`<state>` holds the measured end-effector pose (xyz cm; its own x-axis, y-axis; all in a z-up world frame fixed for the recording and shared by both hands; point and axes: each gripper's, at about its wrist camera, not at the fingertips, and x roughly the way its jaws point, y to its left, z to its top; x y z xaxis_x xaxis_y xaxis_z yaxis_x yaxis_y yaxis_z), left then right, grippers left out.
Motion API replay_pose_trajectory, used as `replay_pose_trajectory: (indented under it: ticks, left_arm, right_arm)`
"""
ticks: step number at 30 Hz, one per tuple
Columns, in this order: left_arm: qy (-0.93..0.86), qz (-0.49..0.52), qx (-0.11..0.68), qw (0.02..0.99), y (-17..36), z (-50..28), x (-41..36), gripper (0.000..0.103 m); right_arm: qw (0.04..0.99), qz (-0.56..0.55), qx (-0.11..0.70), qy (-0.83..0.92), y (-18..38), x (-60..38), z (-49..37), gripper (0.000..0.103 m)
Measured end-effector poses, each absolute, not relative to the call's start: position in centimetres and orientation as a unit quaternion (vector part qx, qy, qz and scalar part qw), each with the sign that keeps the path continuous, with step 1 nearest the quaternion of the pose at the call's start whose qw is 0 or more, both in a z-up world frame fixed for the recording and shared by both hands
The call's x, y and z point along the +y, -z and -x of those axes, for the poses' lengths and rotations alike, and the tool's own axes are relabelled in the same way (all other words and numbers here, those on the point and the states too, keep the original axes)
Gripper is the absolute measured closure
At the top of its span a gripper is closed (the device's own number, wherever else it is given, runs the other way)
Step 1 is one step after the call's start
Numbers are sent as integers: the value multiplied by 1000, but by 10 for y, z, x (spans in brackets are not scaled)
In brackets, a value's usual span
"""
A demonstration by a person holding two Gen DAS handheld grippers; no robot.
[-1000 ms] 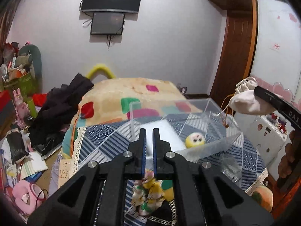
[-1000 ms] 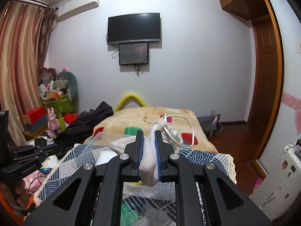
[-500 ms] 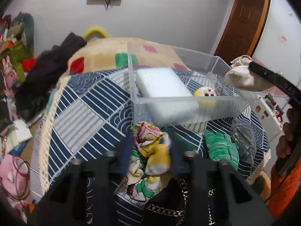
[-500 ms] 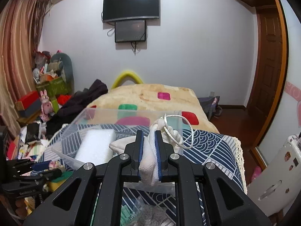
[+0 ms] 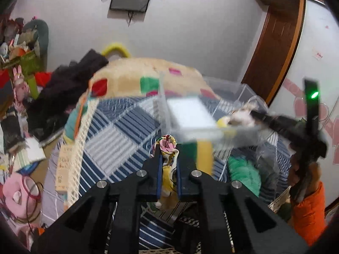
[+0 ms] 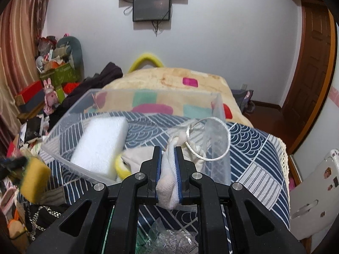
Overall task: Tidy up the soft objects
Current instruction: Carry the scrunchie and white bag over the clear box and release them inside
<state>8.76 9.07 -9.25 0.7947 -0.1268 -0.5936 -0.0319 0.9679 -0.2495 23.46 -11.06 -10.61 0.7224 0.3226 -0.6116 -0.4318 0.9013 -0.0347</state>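
Observation:
My left gripper (image 5: 168, 148) is shut on a floral yellow and pink cloth (image 5: 167, 146), lifted above the blue patterned tablecloth (image 5: 118, 139). A yellow-green sponge (image 5: 203, 154) shows beside it, blurred; in the right wrist view the sponge (image 6: 34, 178) hangs at the left gripper. My right gripper (image 6: 168, 149) is shut on a white drawstring pouch (image 6: 169, 169) with a silver cord loop (image 6: 208, 139), held over the near wall of the clear plastic bin (image 6: 84, 173). The bin holds a white foam block (image 6: 101, 144) and a yellow soft toy (image 6: 120, 166).
A green cloth (image 5: 243, 169) and a crinkled clear bag (image 6: 171, 239) lie on the table before the bin. A black chain bag (image 6: 40, 216) sits at the table's left front. A bed with a patchwork blanket (image 6: 169, 84) lies behind. Clutter fills the left floor (image 5: 19, 105).
My left gripper has closed on the floral cloth and lifted it. My right gripper has carried the pouch forward and down over the bin's near wall.

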Motion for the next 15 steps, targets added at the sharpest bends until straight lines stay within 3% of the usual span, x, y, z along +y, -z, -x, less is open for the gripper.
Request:
replay_pose_trajectory:
  ticks: [6,10,15]
  left_arm:
    - [32,109,274,955,51,-92,85,93]
    - [29,89,260,961,34,-110,75,93]
    - [31,74,261,962,30,-137,61,93]
  right_arm:
    - [920,95,323,-200,108,-113,-235,88]
    - [925,70,313,-205,101,-126,-228,50]
    - [934,60,282,-209,85,-136,-212,41]
